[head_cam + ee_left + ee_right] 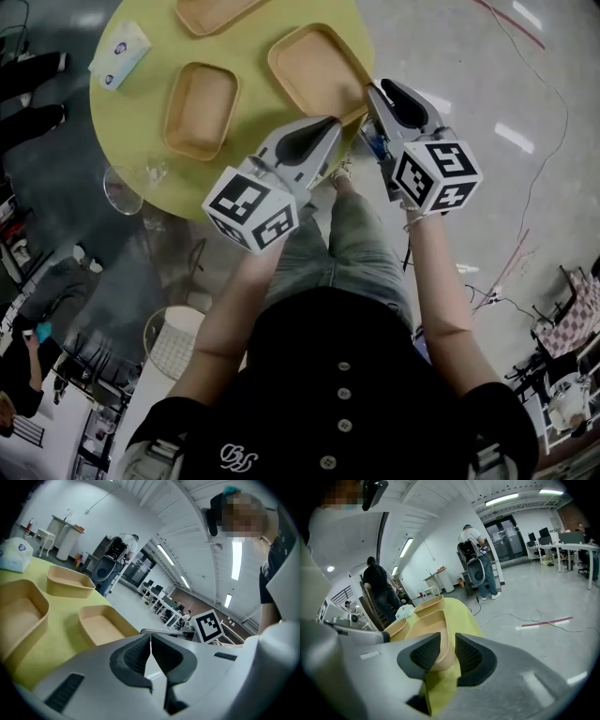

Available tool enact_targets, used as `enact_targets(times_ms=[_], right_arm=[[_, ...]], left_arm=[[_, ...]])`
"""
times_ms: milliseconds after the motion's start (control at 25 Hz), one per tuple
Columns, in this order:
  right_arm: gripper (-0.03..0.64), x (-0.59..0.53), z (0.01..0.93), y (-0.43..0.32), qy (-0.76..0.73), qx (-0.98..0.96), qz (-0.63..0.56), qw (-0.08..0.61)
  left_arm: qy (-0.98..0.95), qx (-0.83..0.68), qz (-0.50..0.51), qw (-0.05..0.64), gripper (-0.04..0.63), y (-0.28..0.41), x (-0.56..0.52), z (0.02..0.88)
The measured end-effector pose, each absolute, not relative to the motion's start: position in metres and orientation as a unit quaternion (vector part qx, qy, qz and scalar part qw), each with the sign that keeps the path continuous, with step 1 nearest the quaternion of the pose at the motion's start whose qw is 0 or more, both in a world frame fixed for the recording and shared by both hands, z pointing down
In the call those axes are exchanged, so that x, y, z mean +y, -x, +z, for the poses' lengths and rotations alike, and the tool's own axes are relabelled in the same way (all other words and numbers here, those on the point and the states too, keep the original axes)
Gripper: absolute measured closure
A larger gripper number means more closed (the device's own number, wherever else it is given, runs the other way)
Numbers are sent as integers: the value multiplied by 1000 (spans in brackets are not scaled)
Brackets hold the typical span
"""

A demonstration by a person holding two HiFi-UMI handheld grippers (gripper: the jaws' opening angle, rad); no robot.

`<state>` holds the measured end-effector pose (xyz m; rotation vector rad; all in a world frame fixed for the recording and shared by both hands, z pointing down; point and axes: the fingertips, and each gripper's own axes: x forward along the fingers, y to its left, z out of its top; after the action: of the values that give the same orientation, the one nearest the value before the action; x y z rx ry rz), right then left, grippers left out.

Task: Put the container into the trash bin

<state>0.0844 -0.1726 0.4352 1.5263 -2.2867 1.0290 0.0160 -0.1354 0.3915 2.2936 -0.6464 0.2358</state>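
Right gripper (pixel 446 641): jaws apart. The near corner of a tan container (pixel 436 620) sits between the pads, with a gap showing on either side of the wall. Not clamped. In the head view this gripper (pixel 370 87) reaches the container (pixel 314 67) from 5 o'clock, at the table's near-right edge.

Left gripper (pixel 150 637): jaws clenched, pads meeting, nothing between them. In the head view it (pixel 333 120) hangs over the table edge, just beside the right gripper at its 8 o'clock.

The container rests flat on the round yellow-green table (pixel 141 122), open side up and empty. A second tray (pixel 200 108) lies at its 8 o'clock, apart from it. A third (pixel 211 11) lies at 10 o'clock, cut by the frame's top edge. A tissue pack (pixel 120 54) lies at the table's 9 o'clock edge.

On the floor at 7 o'clock from the table stands a round mesh bin (pixel 173 337), well apart from the container.

Right gripper view: two people stand beyond the table, backs turned. Cables trail across the grey floor at 3 o'clock.
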Motion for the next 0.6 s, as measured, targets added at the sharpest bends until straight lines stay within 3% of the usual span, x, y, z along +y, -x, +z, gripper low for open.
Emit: enact_targets(times_ms=[400, 600], right_arm=[[526, -180, 446, -81, -506, -774, 362, 117], [583, -183, 447, -77, -506, -777, 354, 119]], left_arm=[[-889, -269, 87, 359, 578, -13, -140, 390], [-888, -269, 87, 363, 578, -11, -138, 392]])
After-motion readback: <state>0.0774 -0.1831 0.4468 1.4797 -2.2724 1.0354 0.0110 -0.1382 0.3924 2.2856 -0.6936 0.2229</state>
